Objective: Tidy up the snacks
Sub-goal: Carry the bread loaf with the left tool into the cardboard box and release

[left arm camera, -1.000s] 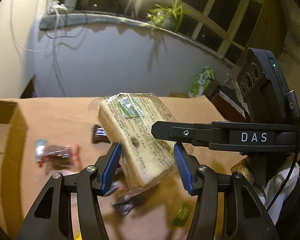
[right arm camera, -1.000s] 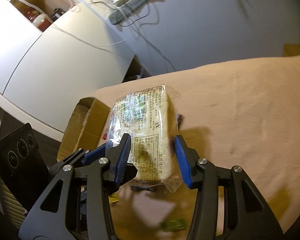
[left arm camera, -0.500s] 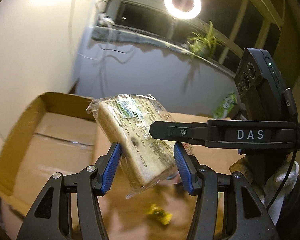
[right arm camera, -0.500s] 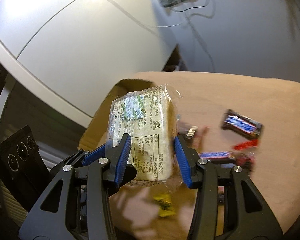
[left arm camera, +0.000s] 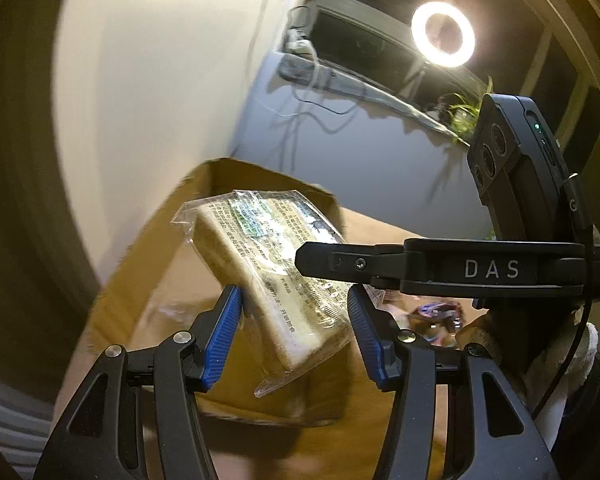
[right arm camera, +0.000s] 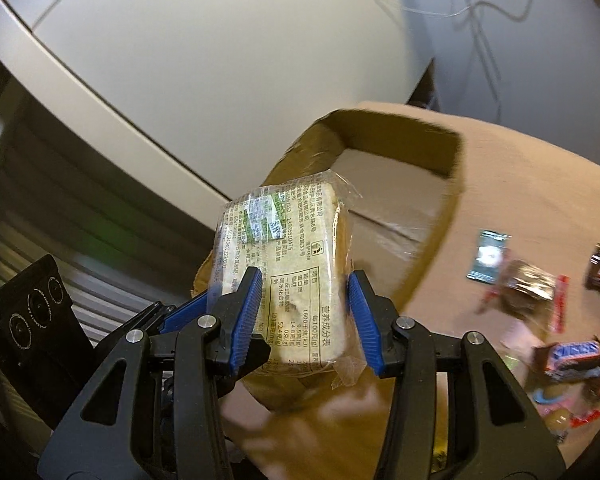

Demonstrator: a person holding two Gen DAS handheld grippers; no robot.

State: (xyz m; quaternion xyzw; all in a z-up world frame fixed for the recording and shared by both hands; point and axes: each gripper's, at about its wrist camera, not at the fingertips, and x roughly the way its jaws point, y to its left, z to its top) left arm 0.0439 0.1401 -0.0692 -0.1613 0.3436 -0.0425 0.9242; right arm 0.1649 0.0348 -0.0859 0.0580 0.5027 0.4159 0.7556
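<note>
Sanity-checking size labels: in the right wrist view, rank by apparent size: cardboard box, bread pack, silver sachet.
1. Cardboard box, largest, though partly hidden behind the bread.
2. Bread pack, held close to the camera, so it looks bigger than it is.
3. Silver sachet, clearly smallest, lying on the table beyond the box.

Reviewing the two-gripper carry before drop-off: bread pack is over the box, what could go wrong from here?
1. Both the left gripper and right gripper clamp the bread pack; uneven release could swing or tear its wrapper.
2. It hangs near the cardboard box wall and may catch the rim.
3. Soft bread may crush.
</note>
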